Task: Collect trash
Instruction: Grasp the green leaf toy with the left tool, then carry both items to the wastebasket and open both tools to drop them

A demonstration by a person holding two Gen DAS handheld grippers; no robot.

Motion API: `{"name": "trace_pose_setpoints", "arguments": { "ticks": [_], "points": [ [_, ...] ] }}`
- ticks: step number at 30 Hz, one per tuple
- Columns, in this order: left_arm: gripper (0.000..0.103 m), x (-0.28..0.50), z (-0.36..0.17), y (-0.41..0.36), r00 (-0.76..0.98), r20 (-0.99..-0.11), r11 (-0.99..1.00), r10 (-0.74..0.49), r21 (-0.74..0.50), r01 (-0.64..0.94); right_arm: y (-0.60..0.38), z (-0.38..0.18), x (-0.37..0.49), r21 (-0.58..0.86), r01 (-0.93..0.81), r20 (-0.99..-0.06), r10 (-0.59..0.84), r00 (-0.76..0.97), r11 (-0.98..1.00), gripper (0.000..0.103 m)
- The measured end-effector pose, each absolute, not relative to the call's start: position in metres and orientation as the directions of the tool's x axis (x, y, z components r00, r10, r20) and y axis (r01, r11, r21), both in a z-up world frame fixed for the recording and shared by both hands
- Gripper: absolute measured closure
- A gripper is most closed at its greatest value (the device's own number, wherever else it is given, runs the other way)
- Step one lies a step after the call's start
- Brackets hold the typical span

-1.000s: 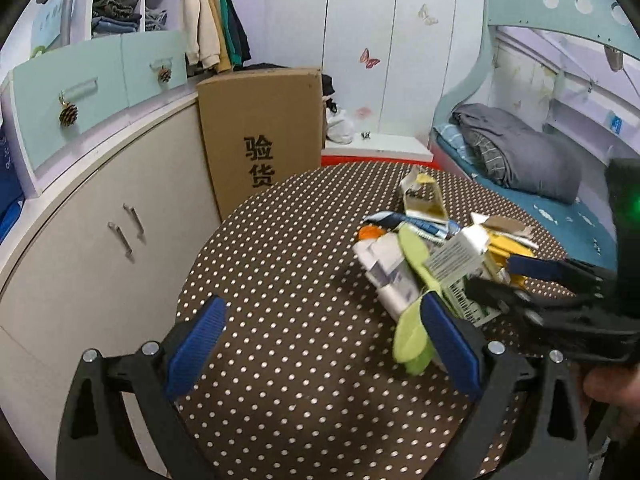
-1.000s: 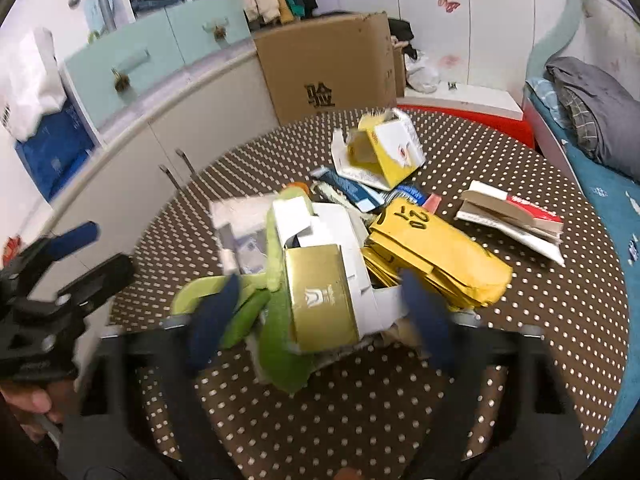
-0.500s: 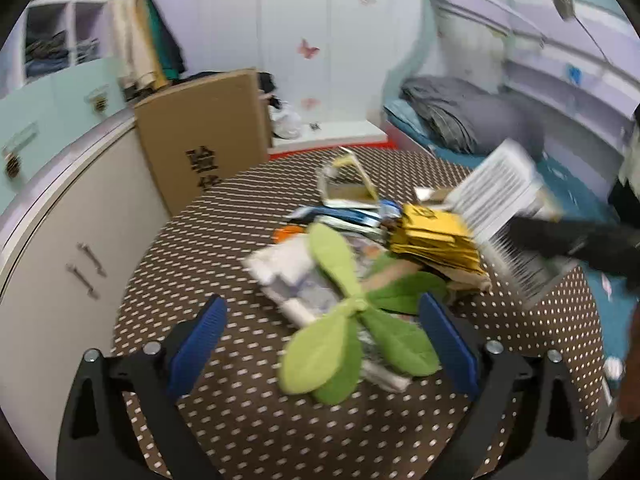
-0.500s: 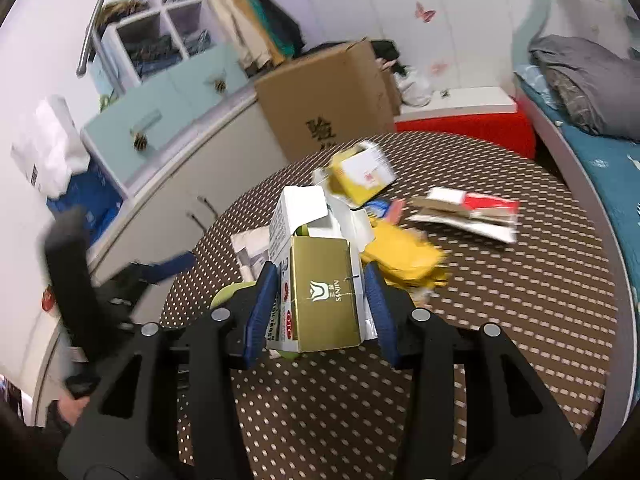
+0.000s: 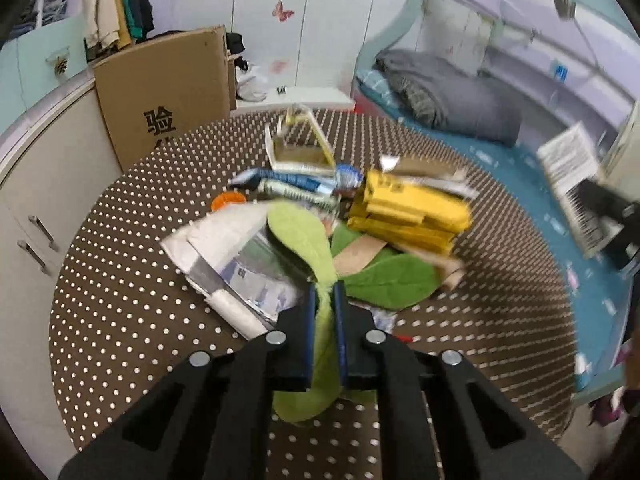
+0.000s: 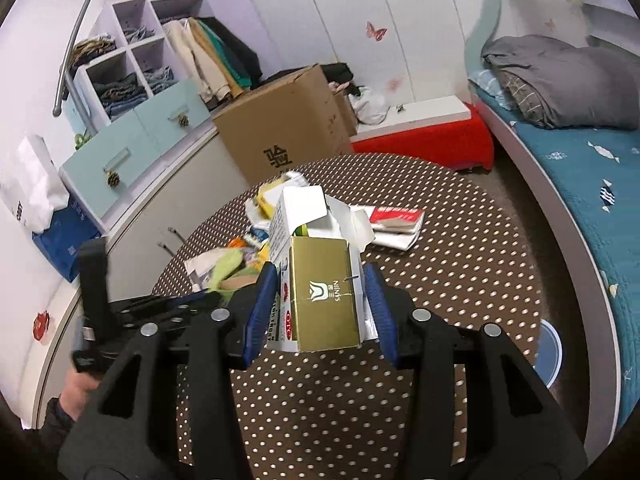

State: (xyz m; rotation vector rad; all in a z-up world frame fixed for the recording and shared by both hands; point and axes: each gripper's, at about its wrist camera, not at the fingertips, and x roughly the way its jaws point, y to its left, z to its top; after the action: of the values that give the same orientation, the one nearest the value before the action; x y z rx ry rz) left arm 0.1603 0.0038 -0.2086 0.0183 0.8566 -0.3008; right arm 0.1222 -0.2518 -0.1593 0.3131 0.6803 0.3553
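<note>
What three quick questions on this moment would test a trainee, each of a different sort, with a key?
1. True or false: the left gripper is shut on a green leaf.
2. What does the right gripper hold? A) orange cap B) gold and white boxes C) blue wrapper
3. Fill in: the yellow packets lie on the ____ table.

Key: 1 true; 2 B; 3 dotted.
</note>
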Motion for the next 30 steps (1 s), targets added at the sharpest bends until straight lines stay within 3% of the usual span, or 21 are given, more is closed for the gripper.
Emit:
{"name": "trace_pose_setpoints", "arguments": {
  "ticks": [10,19,25,30],
  "points": [
    [0.095,0.136,-0.135,-0.004,0.709,-0.626,0.945,-0.324,-0.172,0.279,-0.29,-0.133,0.118,0.375,-0.193,-0.498,0.373,0.783,0.907,0.058],
    [0.094,0.129,-0.092,-0.087,0.712,-0.549,0.891,-0.438,-0.162,0.424,-0.356,-0.117,0.114,0.362,-0.091,-0.473,0.267,0.839,0.928,0.058],
    [0.094,0.143,-0.094,-0.161,0.669,-0.556,0.849,-0.493,-0.138,0.51,-0.42,-0.15,0.117,0.354,0.082,-0.557,0.14,0.818,0.932,0.058],
    [0.094,0.16,-0.113,-0.22,0.603,-0.596,0.81,-0.531,-0.146,0.568,-0.476,-0.232,0.138,0.377,0.234,-0.69,0.103,0.716,0.896,0.057]
  ]
}}
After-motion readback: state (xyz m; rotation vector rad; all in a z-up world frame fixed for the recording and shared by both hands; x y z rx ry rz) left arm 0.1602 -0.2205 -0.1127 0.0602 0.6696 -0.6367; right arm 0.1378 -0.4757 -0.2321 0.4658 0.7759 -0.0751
